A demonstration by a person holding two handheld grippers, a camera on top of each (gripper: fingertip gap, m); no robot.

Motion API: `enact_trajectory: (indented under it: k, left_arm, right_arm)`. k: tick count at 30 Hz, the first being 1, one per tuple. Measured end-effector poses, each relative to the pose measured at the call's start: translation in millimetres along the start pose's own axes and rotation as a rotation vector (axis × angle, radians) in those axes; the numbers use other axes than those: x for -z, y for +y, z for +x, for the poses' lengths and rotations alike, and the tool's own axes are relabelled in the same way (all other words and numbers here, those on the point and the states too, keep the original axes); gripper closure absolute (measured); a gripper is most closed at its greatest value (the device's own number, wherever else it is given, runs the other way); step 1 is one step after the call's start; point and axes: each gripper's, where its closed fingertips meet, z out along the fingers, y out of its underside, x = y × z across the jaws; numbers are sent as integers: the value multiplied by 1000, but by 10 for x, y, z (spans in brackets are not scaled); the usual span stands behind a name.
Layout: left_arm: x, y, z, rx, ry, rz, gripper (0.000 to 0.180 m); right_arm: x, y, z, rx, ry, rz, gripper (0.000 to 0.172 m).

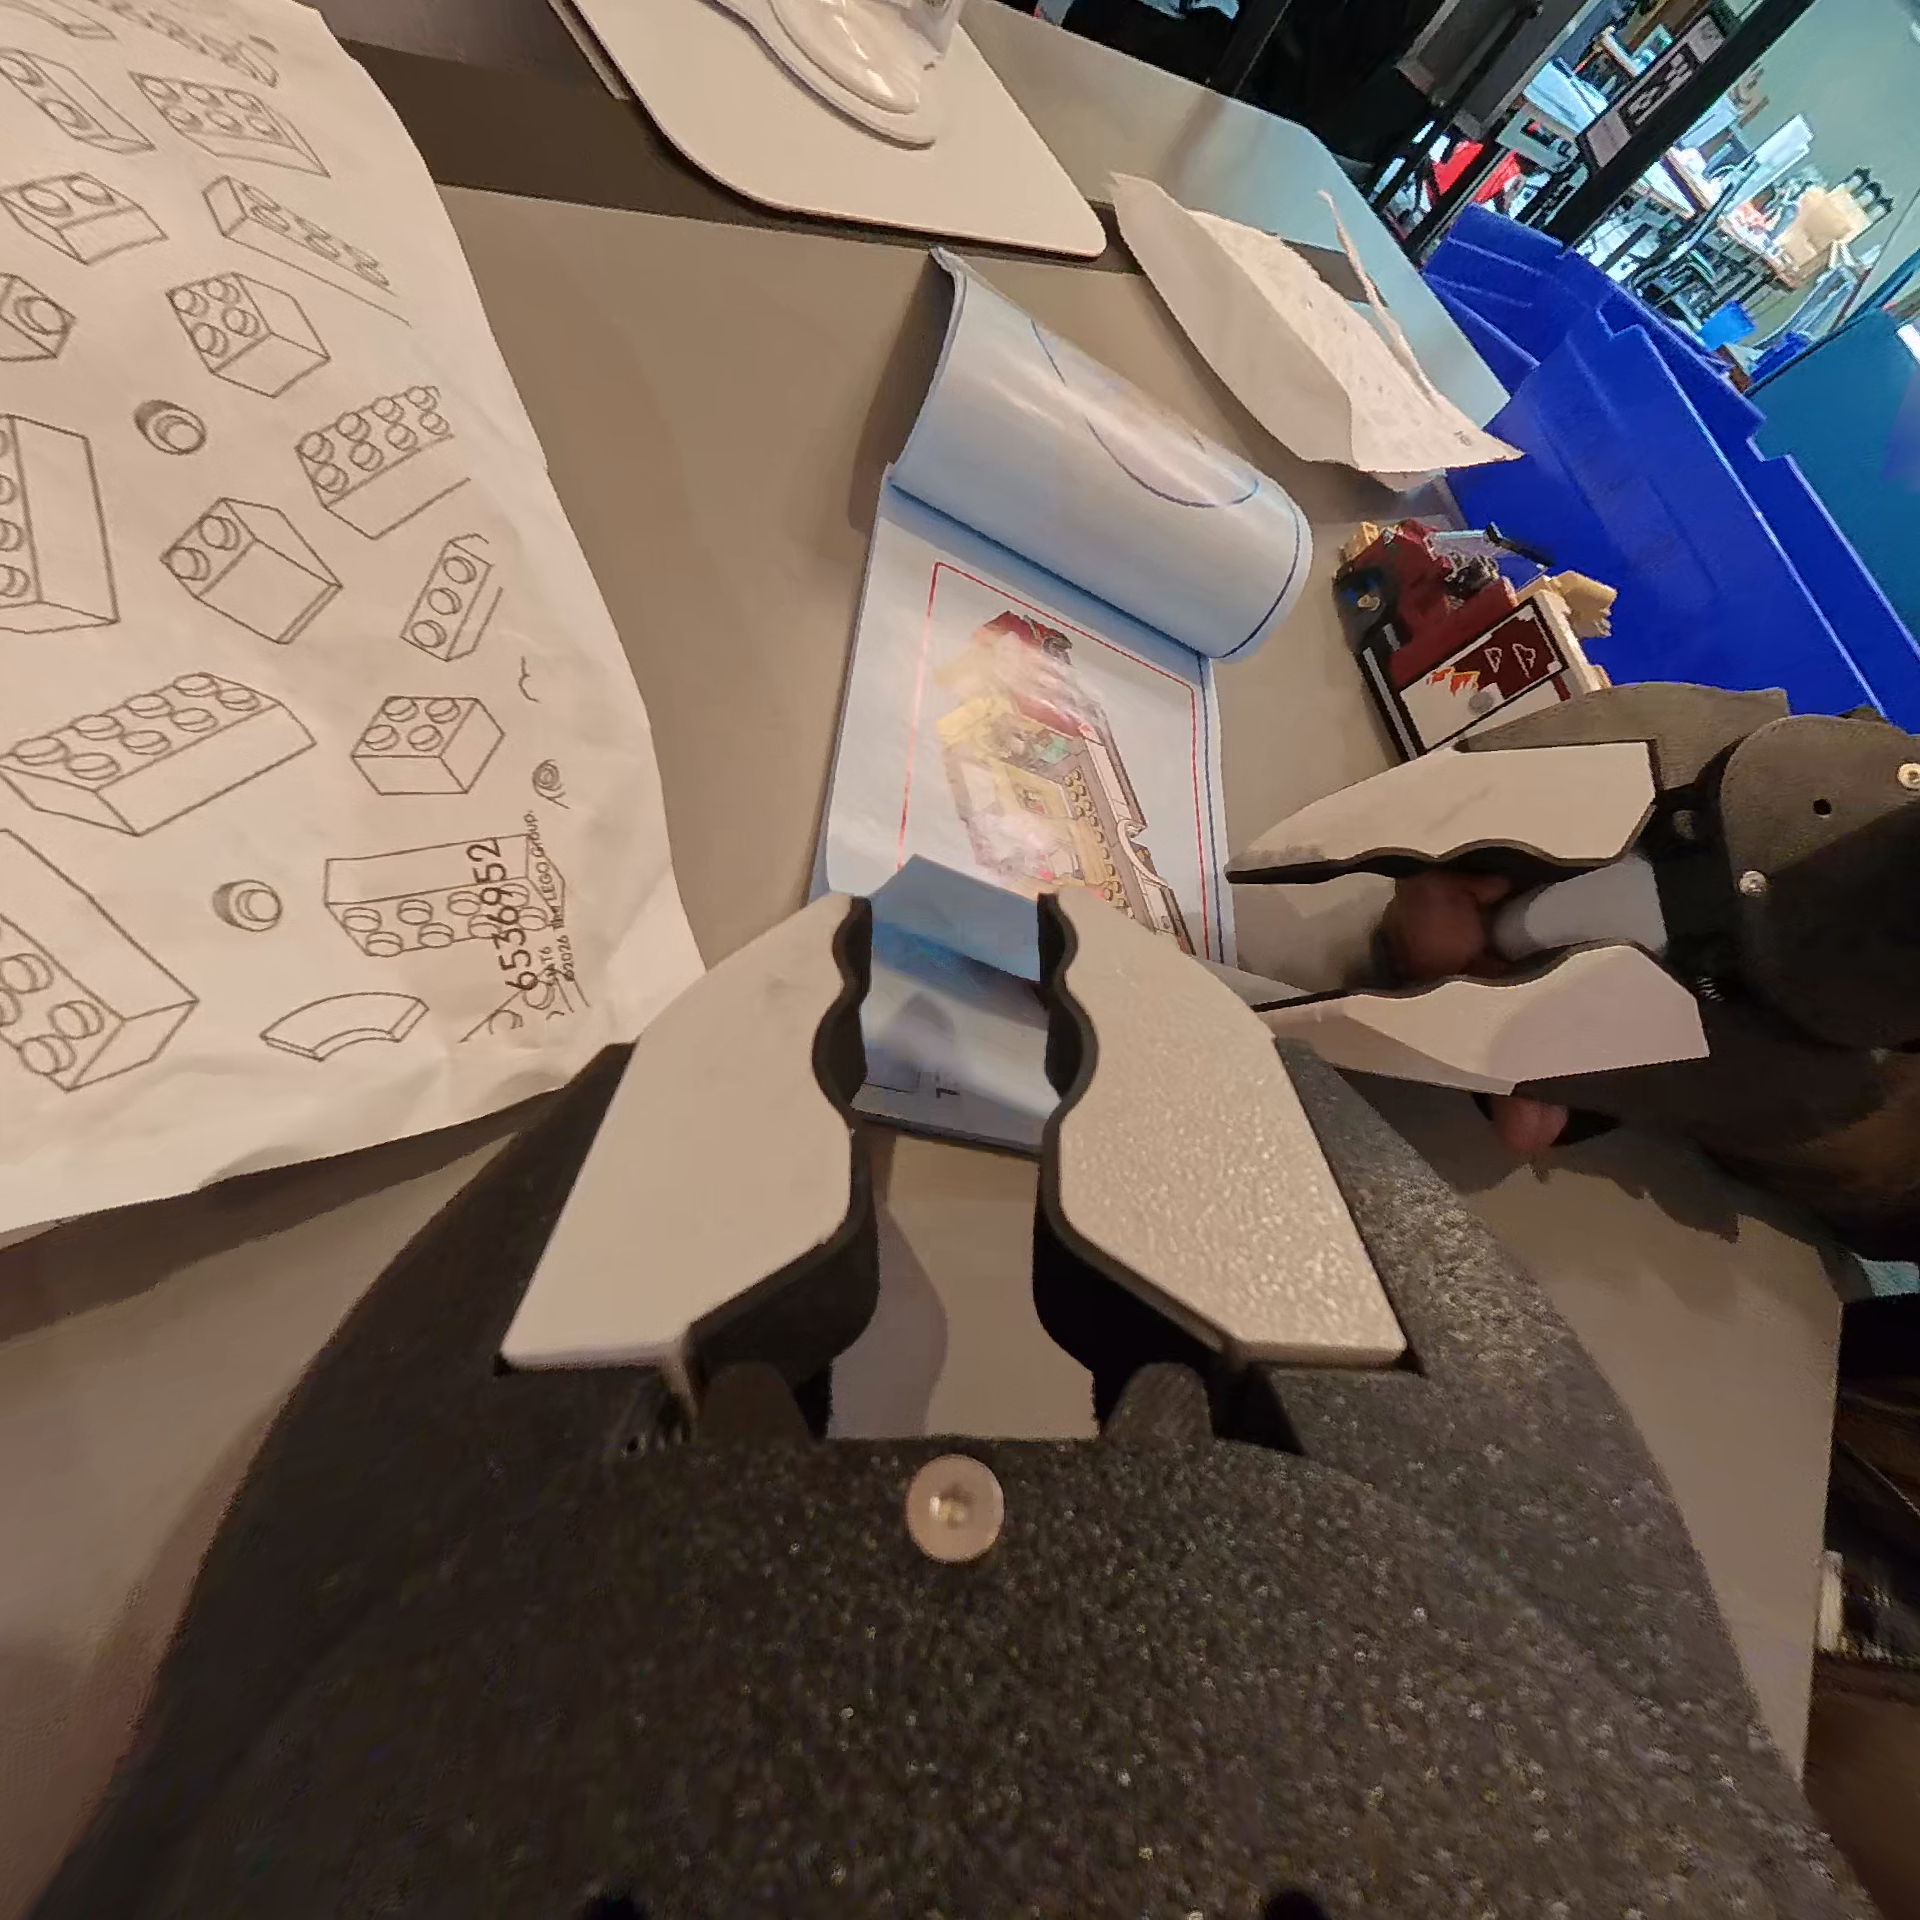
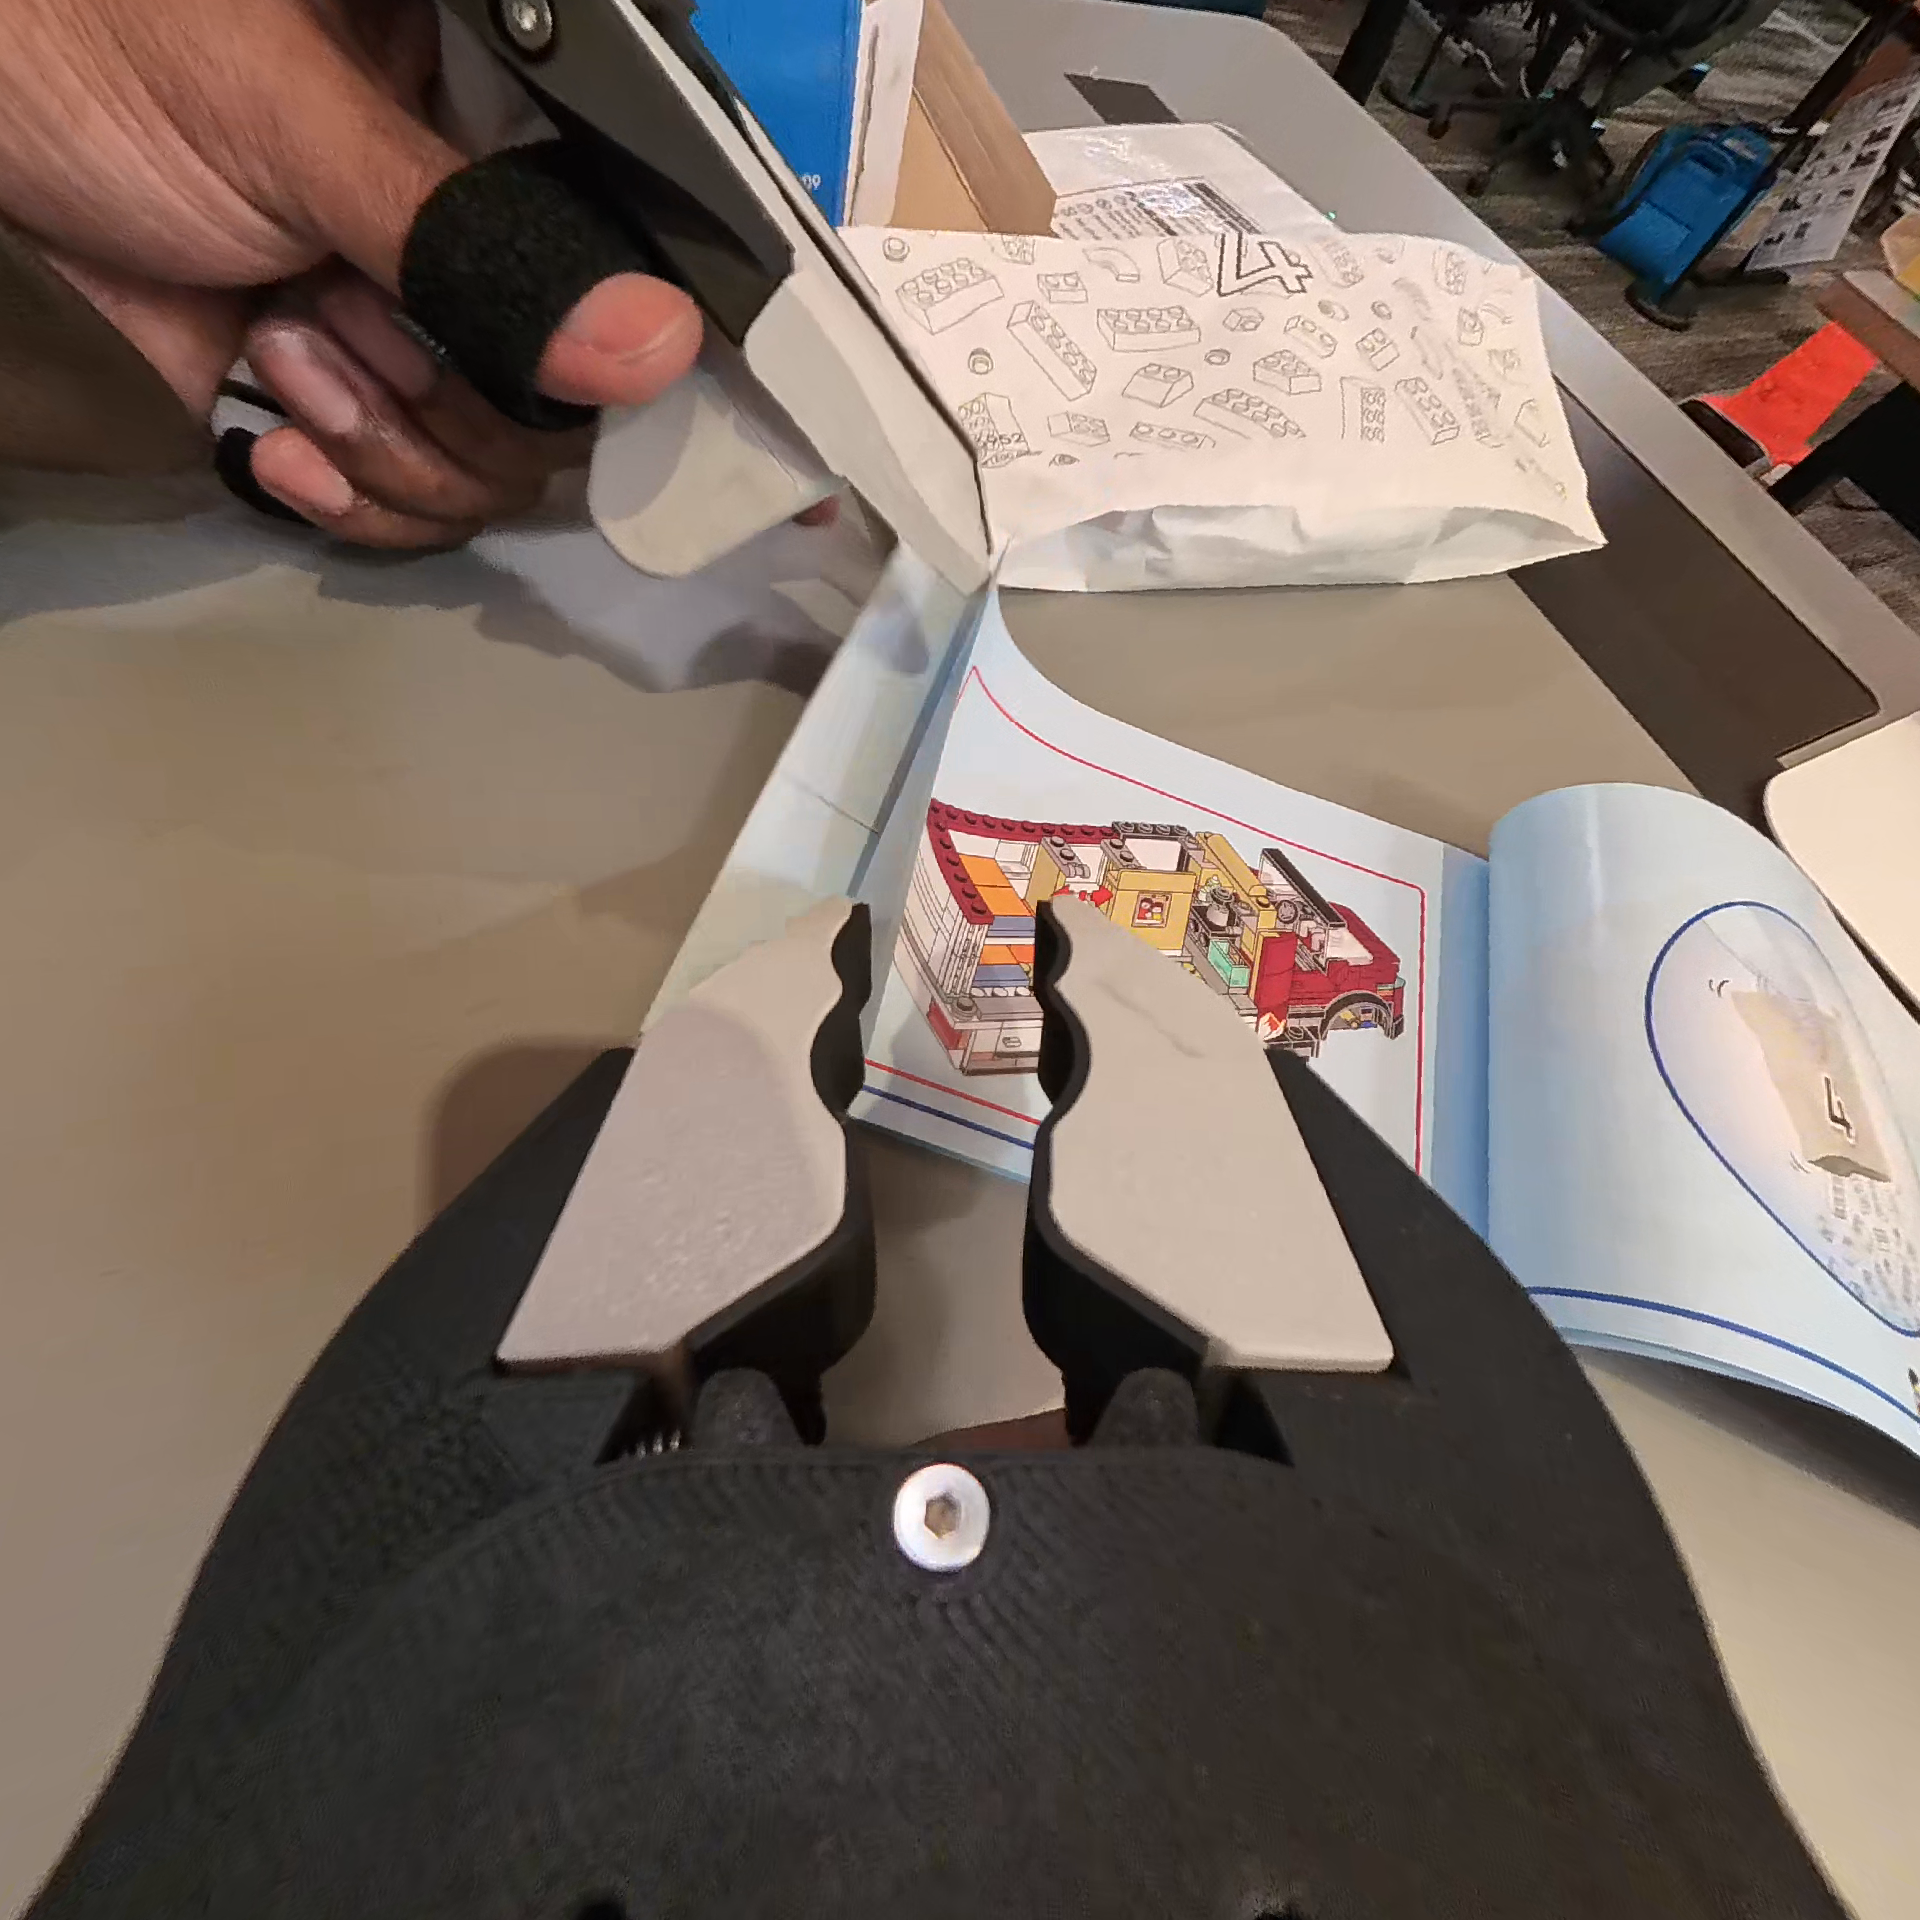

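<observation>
An open light-blue instruction booklet (image 1: 1039, 727) lies on the grey table (image 1: 675, 416); its page shows a red and yellow brick vehicle (image 2: 1143, 935). My left gripper (image 1: 954, 914) stands over the booklet's near edge with its fingers apart. A strip of the page (image 1: 956, 935) is bent up between them and also shows raised in the right wrist view (image 2: 831, 748). The left gripper (image 2: 831, 530) shows there at the strip's top, held by a hand (image 2: 312, 312). My right gripper (image 2: 951, 920) is open and holds nothing. It hovers over the page, its left finger (image 2: 748, 1039) beside the raised strip. It also shows in the left wrist view (image 1: 1252, 940).
A white paper bag printed with brick drawings (image 1: 260, 520) lies left of the booklet (image 2: 1247, 395). A brick-built vehicle model (image 1: 1455, 644), a torn paper bag (image 1: 1299, 332) and blue bins (image 1: 1662, 416) are to the right. A white mat (image 1: 831, 135) lies farther off. Spacing between my two grippers at the tips: around 8 cm.
</observation>
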Motion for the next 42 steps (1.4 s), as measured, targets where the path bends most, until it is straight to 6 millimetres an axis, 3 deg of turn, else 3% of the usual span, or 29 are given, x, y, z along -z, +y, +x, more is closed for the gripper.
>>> enact_trajectory:
  k: [5,9,15,22,33,42]
  left_arm:
    - [85,-74,-42,-41,-41,31,149]
    - [113,8,24,-81,-6,-29,150]
    - [16,169,52,-156,-25,-124,151]
    - [-123,166,74,-163,-55,-107,149]
    - [-156,195,49,-156,-77,-122,141]
    - [-194,233,57,-170,-79,-142,141]
  right_arm:
    - [2,4,17,-15,2,-2,143]
    - [2,10,32,-32,-1,-5,143]
    - [-1,31,41,-45,-4,-18,144]
    - [-23,74,5,-30,-18,-50,142]
    - [-30,85,-69,-3,-60,-60,140]
    - [40,41,-69,-274,-253,-23,140]
